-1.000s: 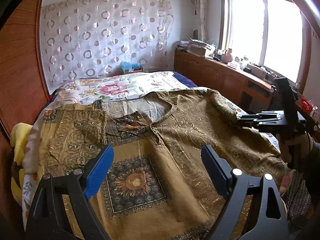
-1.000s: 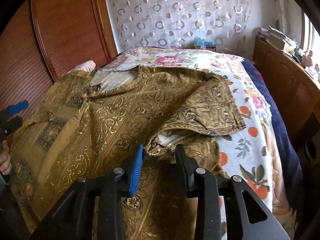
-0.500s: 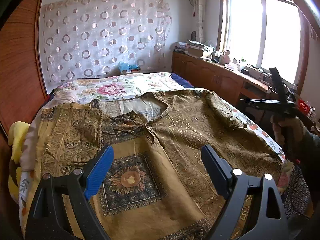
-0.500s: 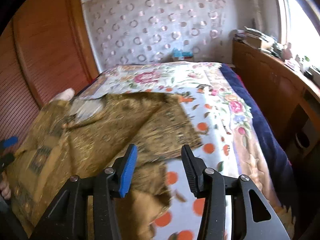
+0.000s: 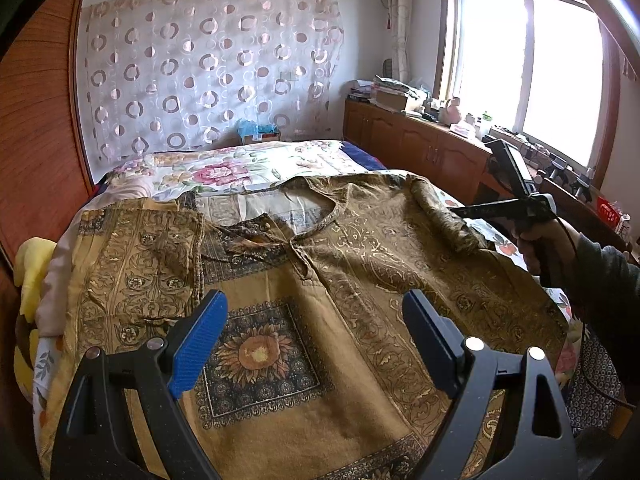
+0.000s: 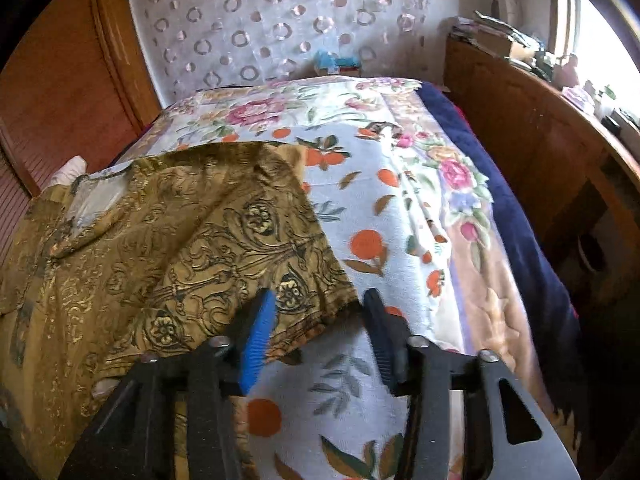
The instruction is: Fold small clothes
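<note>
From the left wrist view we see the whole gold shirt [image 5: 304, 280] lying flat on the bed [image 5: 240, 168]. It has a big flower square [image 5: 260, 356] on its front, and one sleeve [image 5: 140, 248] lies folded in on the left side. Our left claw [image 5: 316, 340] hangs above the shirt with its two fingers spread wide, and nothing is between them. Far to the right we see our right hand [image 5: 540, 244] holding the other tool beside the bunched sleeve [image 5: 444, 216] at the edge of the shirt. From here that claw is thin and side-on, so we cannot tell how it stands. This view also shows the bright window [image 5: 528, 72], the wooden counter [image 5: 420, 148] under it with many small things on top, and the curtain with rings [image 5: 208, 76] behind the bed.

From the right wrist view we see only one part of the shirt [image 6: 180, 248]. Its sleeve edge [image 6: 320, 304] lies on the flowery bed sheet [image 6: 380, 208], right in front of our right claw [image 6: 320, 332]. The fingers are spread apart here. The blue pad [image 6: 258, 340] sits over the cloth, but we cannot tell if it touches. The dark finger [image 6: 380, 340] is over the bare sheet. This view is a bit blurry. The flower square and our left claw are out of sight here. The dark blue blanket [image 6: 500, 200] runs down the right side of the bed.
</note>
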`<state>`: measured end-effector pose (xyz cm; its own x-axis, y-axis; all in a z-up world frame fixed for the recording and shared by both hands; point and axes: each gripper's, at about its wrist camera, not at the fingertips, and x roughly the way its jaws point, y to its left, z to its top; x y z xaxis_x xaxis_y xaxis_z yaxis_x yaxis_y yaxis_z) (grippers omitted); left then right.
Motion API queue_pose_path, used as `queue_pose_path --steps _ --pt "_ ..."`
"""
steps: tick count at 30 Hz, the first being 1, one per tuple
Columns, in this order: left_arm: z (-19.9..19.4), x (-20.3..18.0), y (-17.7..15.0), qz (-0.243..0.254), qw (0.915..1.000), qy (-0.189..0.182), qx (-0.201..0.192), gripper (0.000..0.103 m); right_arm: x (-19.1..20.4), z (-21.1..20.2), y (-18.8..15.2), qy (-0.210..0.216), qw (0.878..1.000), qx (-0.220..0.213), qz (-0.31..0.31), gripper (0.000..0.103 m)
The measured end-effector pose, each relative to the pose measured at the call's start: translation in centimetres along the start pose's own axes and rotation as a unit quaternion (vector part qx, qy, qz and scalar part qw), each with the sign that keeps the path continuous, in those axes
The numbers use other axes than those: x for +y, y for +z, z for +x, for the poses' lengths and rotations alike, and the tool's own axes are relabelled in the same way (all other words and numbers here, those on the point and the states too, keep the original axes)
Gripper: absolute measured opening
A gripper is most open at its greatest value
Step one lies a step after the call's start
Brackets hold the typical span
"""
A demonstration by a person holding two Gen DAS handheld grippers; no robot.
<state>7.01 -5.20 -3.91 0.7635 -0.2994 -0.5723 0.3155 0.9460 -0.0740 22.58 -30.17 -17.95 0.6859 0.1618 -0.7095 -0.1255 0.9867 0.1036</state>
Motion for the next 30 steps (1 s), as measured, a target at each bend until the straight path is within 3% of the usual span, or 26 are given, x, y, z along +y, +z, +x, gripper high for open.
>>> queue_pose_path --steps 1,2,13,14,16,19,22,30 --pt "0.0 0.0 0.0 0.000 1.0000 0.001 0.000 0.090 0.0 -0.2 0.0 0.003 1.000 0.001 -0.009 0.014" --pt "0.0 0.0 0.0 0.000 1.0000 0.001 0.000 0.090 0.3 0.0 0.1 0.014 1.000 0.004 -0.015 0.009" --pt "0.2 1.0 -0.6 -0.011 0.9999 0.007 -0.001 0.090 6.6 -2.9 2.9 0.085 0.991 -0.058 -0.085 0.008" --pt "0.1 1.2 -0.6 -0.012 0.9999 0.007 -0.001 0.090 7.1 -3.0 3.2 0.083 0.991 -0.058 -0.086 0.011" --pt "0.0 1.3 -0.7 -0.015 0.9999 0.007 -0.002 0.090 7.4 -3.2 3.3 0.075 0.991 -0.062 -0.086 0.030" --pt "-0.1 1.5 -0.6 -0.017 0.9998 0.008 -0.004 0.090 7.3 -3.6 2.9 0.075 0.991 -0.072 -0.088 0.033" --pt "0.0 1.7 -0.6 -0.020 0.9998 0.009 -0.004 0.090 6.4 -3.2 2.1 0.042 0.993 -0.071 -0.088 0.036" --pt "0.2 1.8 -0.7 -0.018 0.9998 0.010 0.000 0.090 3.6 1.7 0.8 -0.026 0.998 0.012 -0.063 0.036"
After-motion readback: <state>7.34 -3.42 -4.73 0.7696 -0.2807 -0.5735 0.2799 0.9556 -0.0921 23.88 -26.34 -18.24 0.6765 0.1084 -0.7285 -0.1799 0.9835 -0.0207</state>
